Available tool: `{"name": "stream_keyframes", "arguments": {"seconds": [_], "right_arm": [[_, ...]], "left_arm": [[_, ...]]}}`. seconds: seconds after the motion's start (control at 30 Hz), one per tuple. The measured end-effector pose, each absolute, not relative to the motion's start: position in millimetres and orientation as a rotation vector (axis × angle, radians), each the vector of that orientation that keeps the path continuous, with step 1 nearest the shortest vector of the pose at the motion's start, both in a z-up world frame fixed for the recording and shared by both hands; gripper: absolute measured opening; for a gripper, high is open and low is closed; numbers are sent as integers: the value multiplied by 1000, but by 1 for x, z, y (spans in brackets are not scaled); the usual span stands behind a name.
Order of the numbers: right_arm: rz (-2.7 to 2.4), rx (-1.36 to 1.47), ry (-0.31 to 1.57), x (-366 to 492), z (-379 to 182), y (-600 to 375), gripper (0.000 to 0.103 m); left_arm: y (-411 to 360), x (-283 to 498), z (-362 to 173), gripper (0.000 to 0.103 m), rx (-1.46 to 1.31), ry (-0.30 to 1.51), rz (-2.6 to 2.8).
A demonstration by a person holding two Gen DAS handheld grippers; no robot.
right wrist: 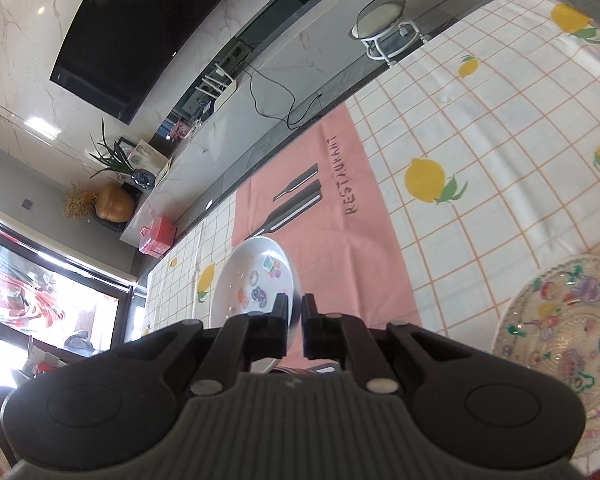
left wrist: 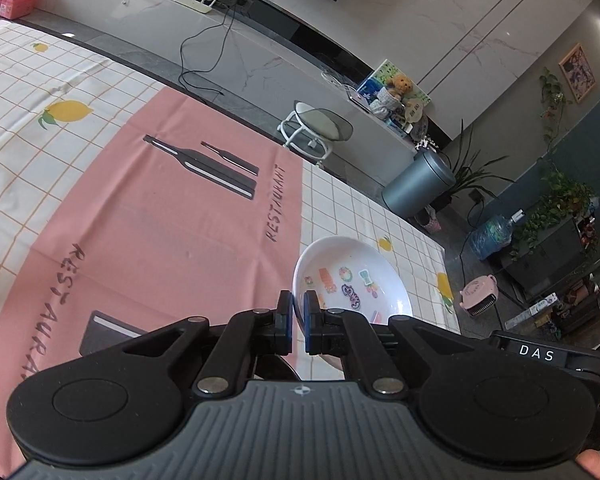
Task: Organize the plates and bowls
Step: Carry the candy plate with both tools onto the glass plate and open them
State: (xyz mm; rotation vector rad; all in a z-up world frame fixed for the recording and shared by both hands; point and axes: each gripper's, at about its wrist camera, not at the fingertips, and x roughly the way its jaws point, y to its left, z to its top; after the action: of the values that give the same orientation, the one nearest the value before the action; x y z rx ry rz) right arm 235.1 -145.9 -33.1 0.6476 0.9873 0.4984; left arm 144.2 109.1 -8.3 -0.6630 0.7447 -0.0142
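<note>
Both grippers were clamped on the same white bowl [left wrist: 352, 276], one on each side of the rim. Bowl was up off the table, tilted, inner face toward each camera.

Left gripper [left wrist: 298, 322]: blue pads [left wrist: 286, 320] pressed together on the bowl's rim edge, rim visibly running between them. In that view the bowl sat over the boundary between the pink placemat [left wrist: 160, 216] and the lemon-print checked tablecloth [left wrist: 380, 216], mostly over the tablecloth side. A fingertip [left wrist: 594, 466] of the person showed at the bottom corner of the left wrist view.

Right gripper [right wrist: 296, 322]: fingers pinched on the opposite rim of the white bowl [right wrist: 256, 276], thin rim edge caught in the narrow gap. From this side the bowl covered the near corner of the pink placemat [right wrist: 332, 236], over the printed bottle graphic.

Bowl interior carried small coloured cartoon decals; otherwise nothing in it that I could see.

Second task item: a clear patterned glass plate [right wrist: 560, 336] with painted flowers lay flat on the tablecloth [right wrist: 500, 184], well apart from the placemat on its far side from the bowl, partly hidden behind the right gripper body.

Beyond the placemat, past the table edge: a white stool [left wrist: 314, 128] on the floor, and a grey bin [left wrist: 418, 182].
</note>
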Motion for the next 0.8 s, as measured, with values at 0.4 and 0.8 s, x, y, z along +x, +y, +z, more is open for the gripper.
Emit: {"name": "stream_keyframes", "arguments": {"seconds": [0.4, 0.8], "right_arm": [[361, 634, 911, 171, -47, -229, 4], [206, 657, 898, 140, -78, -291, 4]], "left_arm": [[27, 134, -18, 5, -565, 826, -122], [-38, 136, -58, 5, -492, 955, -187]]}}
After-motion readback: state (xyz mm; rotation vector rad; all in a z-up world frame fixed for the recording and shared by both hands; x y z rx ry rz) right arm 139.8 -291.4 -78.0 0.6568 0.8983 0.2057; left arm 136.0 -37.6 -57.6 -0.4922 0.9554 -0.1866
